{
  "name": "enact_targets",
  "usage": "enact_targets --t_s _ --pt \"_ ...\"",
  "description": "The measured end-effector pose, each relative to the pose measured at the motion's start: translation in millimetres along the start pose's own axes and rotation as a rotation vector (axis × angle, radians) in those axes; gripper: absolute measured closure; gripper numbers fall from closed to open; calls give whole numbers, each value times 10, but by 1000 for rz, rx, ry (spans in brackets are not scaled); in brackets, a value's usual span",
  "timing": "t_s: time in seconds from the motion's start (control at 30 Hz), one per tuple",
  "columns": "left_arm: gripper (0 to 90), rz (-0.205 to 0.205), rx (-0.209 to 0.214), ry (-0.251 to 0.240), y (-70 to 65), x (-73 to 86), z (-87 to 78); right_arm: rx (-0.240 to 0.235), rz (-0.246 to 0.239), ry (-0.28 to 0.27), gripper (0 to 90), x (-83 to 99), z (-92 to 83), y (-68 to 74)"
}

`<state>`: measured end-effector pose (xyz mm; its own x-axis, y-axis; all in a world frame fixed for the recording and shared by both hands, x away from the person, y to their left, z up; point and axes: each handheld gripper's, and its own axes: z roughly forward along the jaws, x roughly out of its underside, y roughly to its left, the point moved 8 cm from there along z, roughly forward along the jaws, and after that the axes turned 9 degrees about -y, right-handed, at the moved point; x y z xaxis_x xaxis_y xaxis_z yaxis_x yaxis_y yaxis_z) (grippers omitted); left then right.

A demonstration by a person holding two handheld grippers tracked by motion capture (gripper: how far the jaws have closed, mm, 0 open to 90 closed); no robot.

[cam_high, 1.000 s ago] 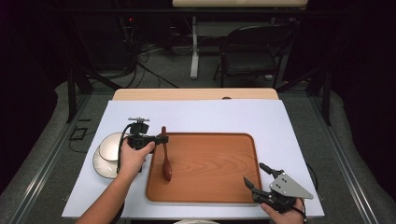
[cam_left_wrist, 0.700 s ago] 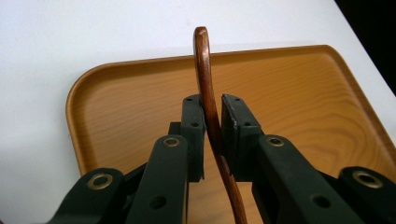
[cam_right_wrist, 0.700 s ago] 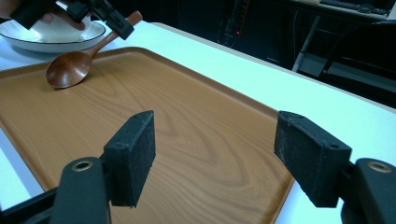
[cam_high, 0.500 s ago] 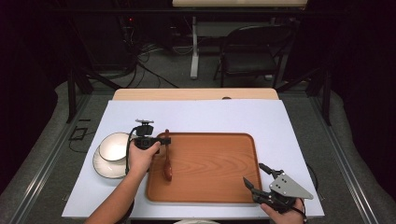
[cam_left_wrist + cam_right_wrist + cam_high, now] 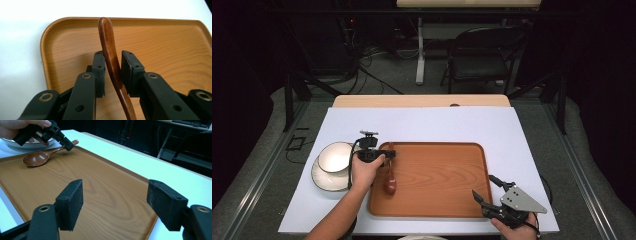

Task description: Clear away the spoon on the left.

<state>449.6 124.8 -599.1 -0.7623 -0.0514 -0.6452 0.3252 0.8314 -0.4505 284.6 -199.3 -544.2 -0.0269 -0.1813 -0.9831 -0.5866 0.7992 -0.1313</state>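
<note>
Spoon of dark brown polished wood (image 5: 389,176), with a rounded bowl and a slender curved handle, lies on the left part of the rectangular wooden tray (image 5: 447,200) with rounded corners. Its bowl rests on the tray floor and points toward the person, while its handle runs away toward the tray's far left corner and rises off the wood. In the right gripper view the spoon (image 5: 41,156) has its bowl flat on the tray (image 5: 105,195), its handle tip up by the rim.

The left gripper (image 5: 384,156), held in the person's left hand (image 5: 364,170), stands over the handle. In the left gripper view the handle of the spoon (image 5: 111,57) passes between the two black jaws; they have just been opening, and a gap shows on at least one side of the handle, so the grasp is released.

The right gripper (image 5: 484,187) rests near the tray's near right corner, its jaws spread wide apart with nothing between them (image 5: 115,200).

A white bowl with a dark rim (image 5: 336,156) sits on a white plate (image 5: 324,177) just left of the tray, on the white table cover (image 5: 437,125).
</note>
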Motion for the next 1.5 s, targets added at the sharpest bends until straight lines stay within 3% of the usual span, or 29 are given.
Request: enact_targets --t_s 0.17,0.47,0.8,1.27,1.5 --pt "708 36 -49 1 25 24 12 1 -2 0 289 -1 -3 -4" --pt "678 98 -95 15 42 49 7 1 -5 0 289 -3 -5 -4" --pt "586 131 -132 7 61 62 -14 2 -2 -1 289 -1 -9 -5" --pt "519 175 -140 -33 7 2 -120 6 3 -2 290 4 -7 -21" --pt "509 212 -134 -65 -60 -67 -278 7 4 -2 290 -1 -9 -12"
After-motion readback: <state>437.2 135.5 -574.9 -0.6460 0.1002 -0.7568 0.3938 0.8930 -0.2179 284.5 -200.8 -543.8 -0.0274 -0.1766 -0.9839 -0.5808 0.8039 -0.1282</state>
